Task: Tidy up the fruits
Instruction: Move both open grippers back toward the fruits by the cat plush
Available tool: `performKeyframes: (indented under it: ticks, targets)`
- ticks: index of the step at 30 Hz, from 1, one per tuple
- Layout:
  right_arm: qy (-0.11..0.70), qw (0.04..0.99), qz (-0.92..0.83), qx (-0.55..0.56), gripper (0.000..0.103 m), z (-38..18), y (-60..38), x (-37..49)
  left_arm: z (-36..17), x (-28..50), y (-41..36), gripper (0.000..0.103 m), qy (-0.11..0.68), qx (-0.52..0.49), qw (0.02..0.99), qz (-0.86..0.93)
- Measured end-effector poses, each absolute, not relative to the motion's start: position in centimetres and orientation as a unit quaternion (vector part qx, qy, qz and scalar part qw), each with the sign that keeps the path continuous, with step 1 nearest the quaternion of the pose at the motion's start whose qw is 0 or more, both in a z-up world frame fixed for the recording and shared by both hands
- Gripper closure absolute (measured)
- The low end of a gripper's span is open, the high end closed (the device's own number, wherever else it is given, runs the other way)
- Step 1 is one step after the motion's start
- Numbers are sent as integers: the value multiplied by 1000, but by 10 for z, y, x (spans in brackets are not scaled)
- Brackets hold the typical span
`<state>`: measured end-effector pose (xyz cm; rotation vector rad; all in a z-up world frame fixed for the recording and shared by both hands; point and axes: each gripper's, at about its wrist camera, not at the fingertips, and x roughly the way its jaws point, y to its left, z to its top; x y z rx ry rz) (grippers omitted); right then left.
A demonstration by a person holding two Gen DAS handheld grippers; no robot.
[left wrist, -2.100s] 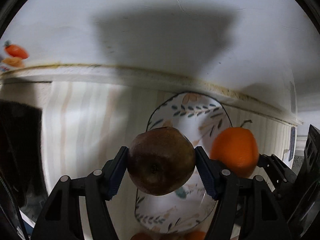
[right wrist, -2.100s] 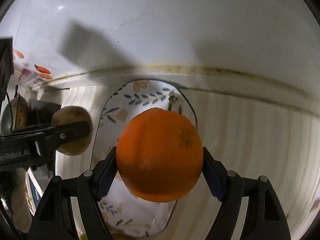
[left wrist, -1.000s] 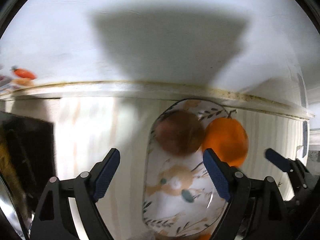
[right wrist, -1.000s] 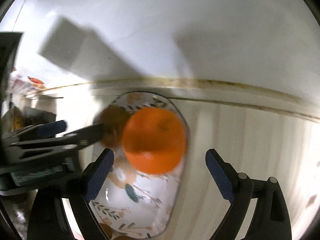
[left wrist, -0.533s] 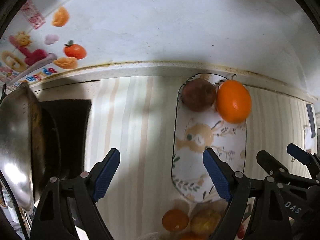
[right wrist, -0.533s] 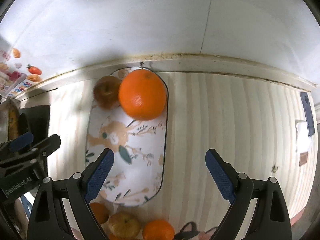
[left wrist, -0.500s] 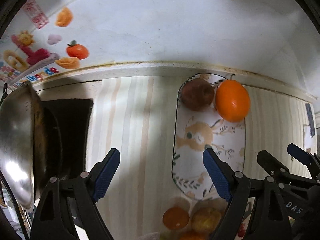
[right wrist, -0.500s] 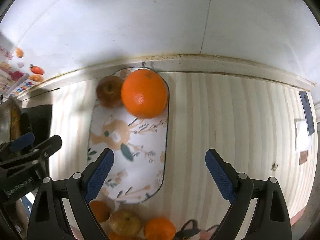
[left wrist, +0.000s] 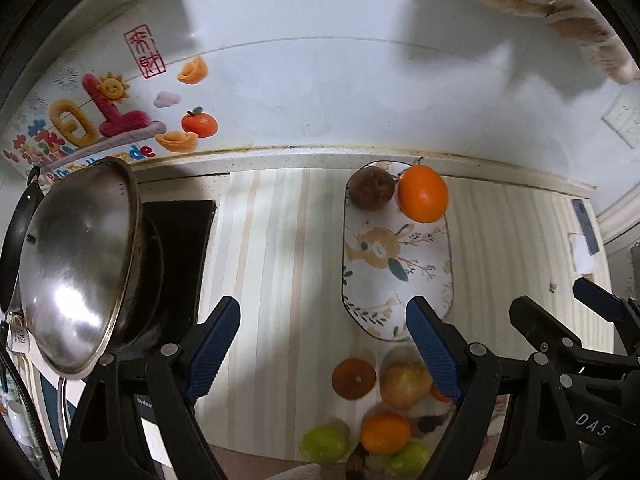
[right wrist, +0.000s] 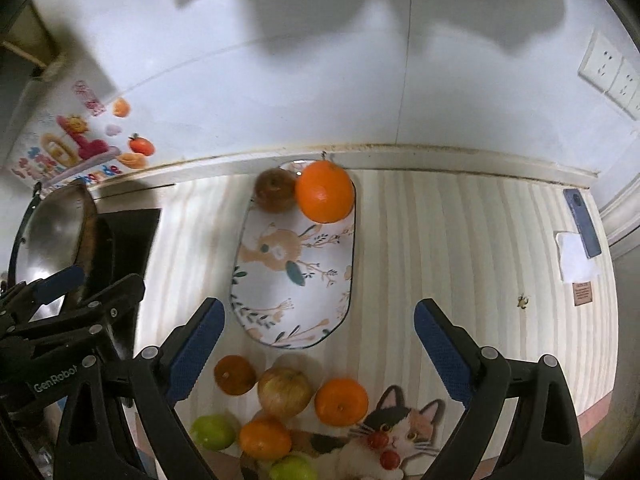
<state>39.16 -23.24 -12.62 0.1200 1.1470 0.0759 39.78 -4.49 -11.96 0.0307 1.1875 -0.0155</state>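
Note:
An oval patterned plate (left wrist: 400,304) (right wrist: 256,292) lies on the striped counter. At its far end sit a brown apple (left wrist: 371,194) (right wrist: 276,191) and a large orange (left wrist: 423,194) (right wrist: 325,192), touching. My left gripper (left wrist: 322,344) is open and empty, held back from the plate's near left. My right gripper (right wrist: 318,344) is open and empty, near the plate's near end. Loose fruit lies near me: a dark orange (right wrist: 235,375), a yellow apple (right wrist: 285,391), an orange (right wrist: 341,402), a second orange (right wrist: 265,438), and green fruits (right wrist: 213,432).
A steel wok lid (left wrist: 76,268) and a black stove top (left wrist: 188,248) are at the left. A cat-print mat (right wrist: 396,436) lies at the counter's front edge. A phone (right wrist: 582,222) and paper (right wrist: 576,258) lie at the right. The wall runs behind the plate.
Both grippers opened and released the apple and the orange onto the plate's far end, then drew back and up. The loose fruit near the front came into view.

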Motion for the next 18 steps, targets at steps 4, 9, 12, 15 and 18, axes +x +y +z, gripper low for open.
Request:
performKeyframes:
  ticks: [4, 9, 12, 15, 18]
  targets:
    - [527, 846, 44, 63, 5, -108, -229, 375, -100, 381, -42, 18, 538, 13, 843, -5]
    - [528, 843, 55, 83, 5, -105, -231, 362, -92, 370, -35, 18, 530, -3, 848, -10]
    - [546, 831, 49, 97, 5, -126, -236, 356, -108, 366, -38, 5, 542, 18, 840, -14]
    - [583, 801, 47, 127, 5, -167, -246, 353, -139, 362, -42, 5, 566, 40, 823, -16]
    - [619, 769, 36, 153, 5, -213, -257, 350, -184, 360, -49, 5, 618, 29, 785, -37]
